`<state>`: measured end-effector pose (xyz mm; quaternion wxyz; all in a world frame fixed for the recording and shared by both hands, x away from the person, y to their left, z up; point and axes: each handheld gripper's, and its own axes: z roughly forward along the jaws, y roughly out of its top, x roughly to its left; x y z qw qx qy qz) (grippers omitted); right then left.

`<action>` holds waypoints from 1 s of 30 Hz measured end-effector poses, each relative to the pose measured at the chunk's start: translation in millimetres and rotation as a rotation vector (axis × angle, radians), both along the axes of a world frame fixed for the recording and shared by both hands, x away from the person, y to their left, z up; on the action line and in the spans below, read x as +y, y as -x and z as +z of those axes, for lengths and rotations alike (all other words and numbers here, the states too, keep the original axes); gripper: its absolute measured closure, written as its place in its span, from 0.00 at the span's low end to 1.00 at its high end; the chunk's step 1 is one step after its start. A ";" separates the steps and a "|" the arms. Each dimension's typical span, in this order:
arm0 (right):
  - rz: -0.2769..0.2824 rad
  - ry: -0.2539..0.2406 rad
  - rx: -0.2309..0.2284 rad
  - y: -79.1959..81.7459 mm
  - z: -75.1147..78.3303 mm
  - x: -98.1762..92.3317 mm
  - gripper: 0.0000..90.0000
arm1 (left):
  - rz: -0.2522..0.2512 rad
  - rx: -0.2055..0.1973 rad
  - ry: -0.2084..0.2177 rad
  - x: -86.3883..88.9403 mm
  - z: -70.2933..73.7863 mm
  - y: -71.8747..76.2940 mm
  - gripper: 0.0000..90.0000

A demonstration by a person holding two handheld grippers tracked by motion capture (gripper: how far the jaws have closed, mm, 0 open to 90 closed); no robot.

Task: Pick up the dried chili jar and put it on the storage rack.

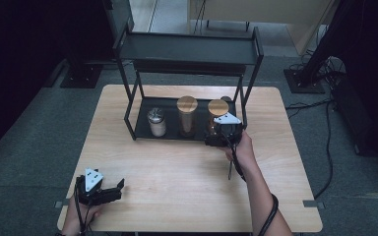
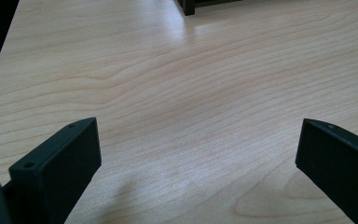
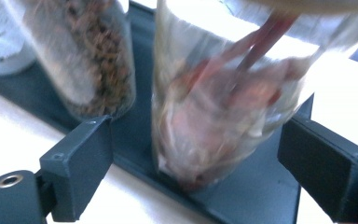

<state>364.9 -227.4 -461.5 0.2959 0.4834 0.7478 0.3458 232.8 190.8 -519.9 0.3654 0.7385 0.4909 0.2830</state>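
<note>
In the right gripper view the jar of red chillies (image 3: 223, 98) stands between the right gripper (image 3: 193, 154)'s parted, untouching jaws, so it should be centred before closing, while the left gripper (image 2: 198, 154) is held wide over the table (image 2: 177, 84).

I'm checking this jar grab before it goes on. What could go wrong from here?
1. The right tool straddles the chilli jar with gaps at both jaws; closing off-centre could tip it.
2. The neighbouring jar stands close to the left jaw and could get knocked.
3. The rack's upper shelf overhangs the jars, so a lift straight up may strike it.
</note>
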 end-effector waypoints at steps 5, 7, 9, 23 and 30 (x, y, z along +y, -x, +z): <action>0.032 -0.022 0.010 9.0 -7.2 -0.9 0.07 | 0.002 -0.001 -0.001 -0.2 0.0 0.2 0.00; 0.043 -0.023 0.012 12.4 -10.1 -0.5 0.06 | 0.002 -0.001 -0.001 -0.1 0.0 0.2 0.00; 0.049 -0.031 0.016 15.6 -12.3 -0.5 0.04 | 0.002 -0.003 -0.002 -0.1 0.1 0.3 0.00; 0.051 -0.050 0.044 28.7 -31.8 -12.0 0.00 | 0.001 -0.006 -0.002 -0.3 -0.2 0.3 0.00; 0.034 -0.059 0.057 35.4 -44.8 -21.3 0.00 | 0.004 -0.006 0.000 0.4 0.0 0.3 0.00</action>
